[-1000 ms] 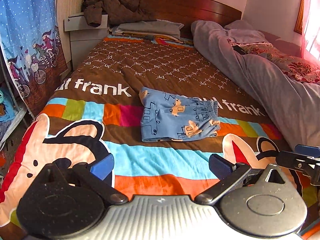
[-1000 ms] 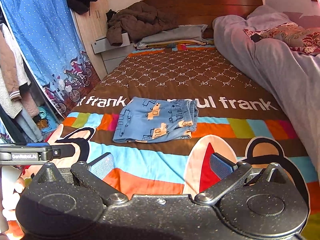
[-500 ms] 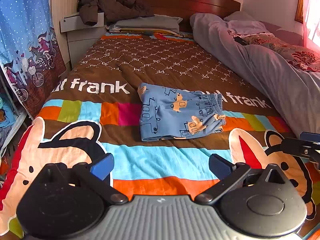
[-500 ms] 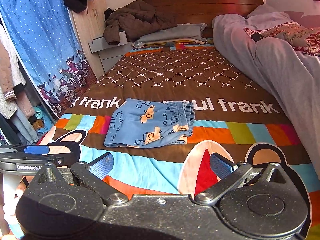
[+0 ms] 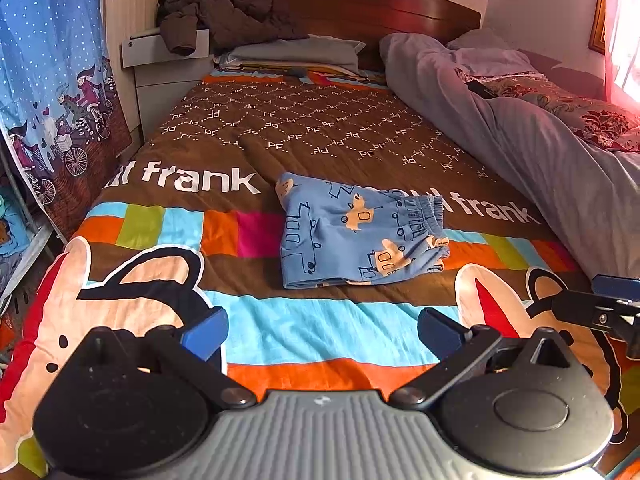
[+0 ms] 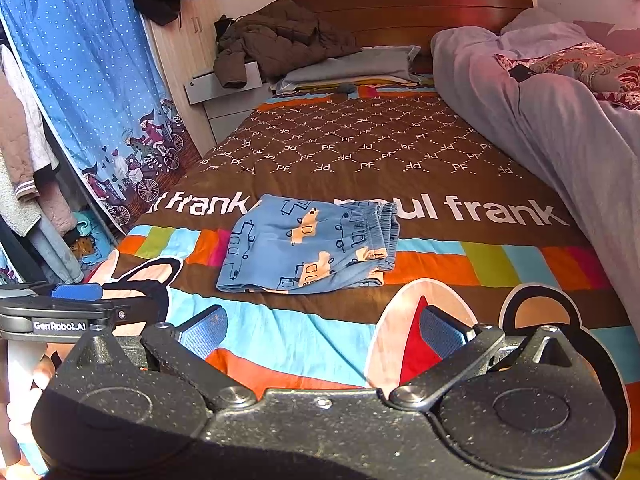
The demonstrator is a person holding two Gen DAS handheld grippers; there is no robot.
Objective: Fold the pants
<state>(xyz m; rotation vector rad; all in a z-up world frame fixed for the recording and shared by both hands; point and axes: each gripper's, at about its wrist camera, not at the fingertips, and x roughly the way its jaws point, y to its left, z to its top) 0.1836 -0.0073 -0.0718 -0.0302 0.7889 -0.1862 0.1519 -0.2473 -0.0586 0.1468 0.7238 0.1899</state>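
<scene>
The pants (image 5: 360, 232) lie folded into a compact blue bundle on the bed (image 5: 320, 320), over the coloured stripes of the cover, waistband toward the right. Both grippers hang near the foot of the bed, well short of the bundle. The left gripper (image 5: 320, 330) has its fingers spread apart and empty; the right gripper (image 6: 320, 330) likewise.

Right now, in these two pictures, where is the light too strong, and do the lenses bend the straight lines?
Left wrist view: pink glare washes out the window at the right edge; the headboard bows from fisheye distortion. Right wrist view: light is more even, the blue pants are sharp, and the curtain leans inward at the frame edge.
</scene>
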